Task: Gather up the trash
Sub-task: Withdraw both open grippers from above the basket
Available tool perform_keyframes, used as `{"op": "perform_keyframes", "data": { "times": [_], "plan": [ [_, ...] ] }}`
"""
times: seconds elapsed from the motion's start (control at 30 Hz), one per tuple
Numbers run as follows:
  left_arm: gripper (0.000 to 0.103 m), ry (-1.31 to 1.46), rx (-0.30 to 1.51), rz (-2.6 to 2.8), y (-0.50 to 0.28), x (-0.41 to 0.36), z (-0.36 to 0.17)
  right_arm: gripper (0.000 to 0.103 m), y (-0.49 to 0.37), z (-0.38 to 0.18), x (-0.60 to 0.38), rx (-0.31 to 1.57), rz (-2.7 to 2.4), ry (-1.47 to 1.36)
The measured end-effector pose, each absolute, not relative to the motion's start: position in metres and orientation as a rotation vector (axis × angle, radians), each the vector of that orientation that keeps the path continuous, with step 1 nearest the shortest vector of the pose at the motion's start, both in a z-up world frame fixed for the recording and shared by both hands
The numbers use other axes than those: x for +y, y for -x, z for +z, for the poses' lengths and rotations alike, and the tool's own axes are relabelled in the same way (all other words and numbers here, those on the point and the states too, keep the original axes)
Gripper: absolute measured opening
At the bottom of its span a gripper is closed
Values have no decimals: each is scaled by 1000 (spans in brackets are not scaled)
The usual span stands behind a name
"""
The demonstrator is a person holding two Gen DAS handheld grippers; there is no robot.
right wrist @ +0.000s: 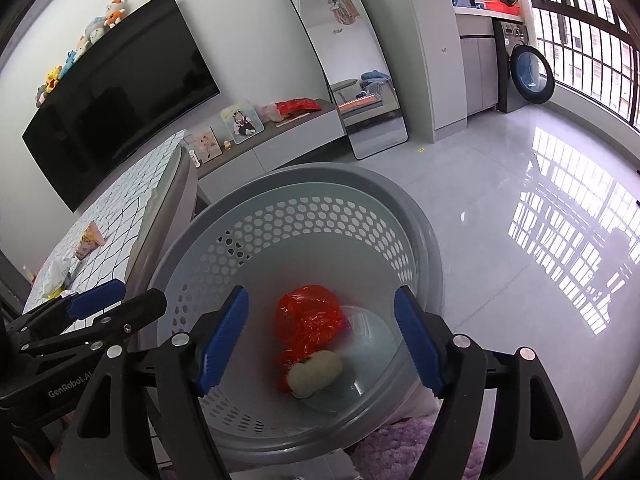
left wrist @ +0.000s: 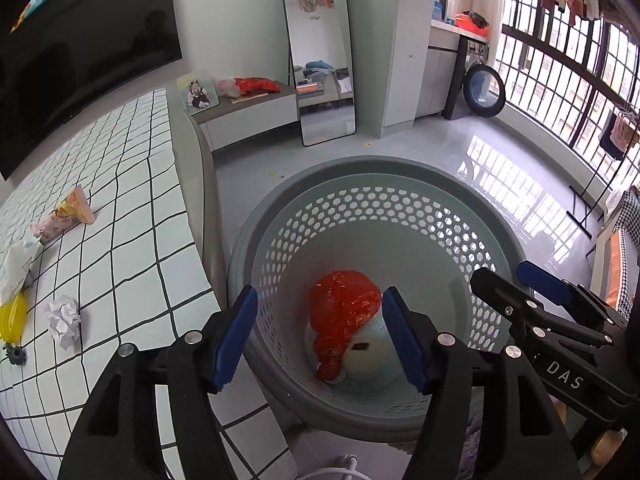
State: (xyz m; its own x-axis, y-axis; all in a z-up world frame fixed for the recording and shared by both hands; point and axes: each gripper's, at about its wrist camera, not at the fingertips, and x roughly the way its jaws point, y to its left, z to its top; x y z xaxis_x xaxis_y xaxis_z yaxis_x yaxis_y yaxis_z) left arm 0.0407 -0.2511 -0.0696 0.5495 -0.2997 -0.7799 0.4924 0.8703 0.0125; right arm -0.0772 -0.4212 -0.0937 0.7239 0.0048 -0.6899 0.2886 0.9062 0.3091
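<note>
A grey perforated basket (left wrist: 360,208) (right wrist: 304,216) stands on the floor beside the table. A red plastic bag (left wrist: 346,308) (right wrist: 310,316) and a pale rounded piece (left wrist: 370,350) (right wrist: 316,372) lie at its bottom. My left gripper (left wrist: 320,340) is open and empty above the basket. My right gripper (right wrist: 320,344) is open and empty above it too; it shows at the right of the left wrist view (left wrist: 520,280). On the checked tablecloth (left wrist: 132,216) lie a crumpled paper ball (left wrist: 63,320), a pink snack packet (left wrist: 66,214), a white wrapper (left wrist: 18,268) and a yellow piece (left wrist: 12,318).
A TV (right wrist: 120,100) hangs on the wall behind the table. A low cabinet (right wrist: 296,132) holds photos and a red bag. A standing mirror (right wrist: 356,72), a washing machine (right wrist: 528,76) and barred windows lie beyond. A purple rug (right wrist: 404,444) lies under the basket.
</note>
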Motion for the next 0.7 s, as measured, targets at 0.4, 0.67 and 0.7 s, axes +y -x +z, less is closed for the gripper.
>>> {"op": "perform_keyframes", "data": {
  "times": [0.4,0.67,0.7],
  "plan": [
    [88,-221,842,-451,-39,-243,-62,74,85,-90,-422,735,-180,-423],
    [96,-195,815,-451,-33,-228,-50,75,99,-77,-414,708,-180,-423],
    [96,-190,813,-452,-33,-225,-48,75,101,-75,-412,707,-180,-420]
  ]
}}
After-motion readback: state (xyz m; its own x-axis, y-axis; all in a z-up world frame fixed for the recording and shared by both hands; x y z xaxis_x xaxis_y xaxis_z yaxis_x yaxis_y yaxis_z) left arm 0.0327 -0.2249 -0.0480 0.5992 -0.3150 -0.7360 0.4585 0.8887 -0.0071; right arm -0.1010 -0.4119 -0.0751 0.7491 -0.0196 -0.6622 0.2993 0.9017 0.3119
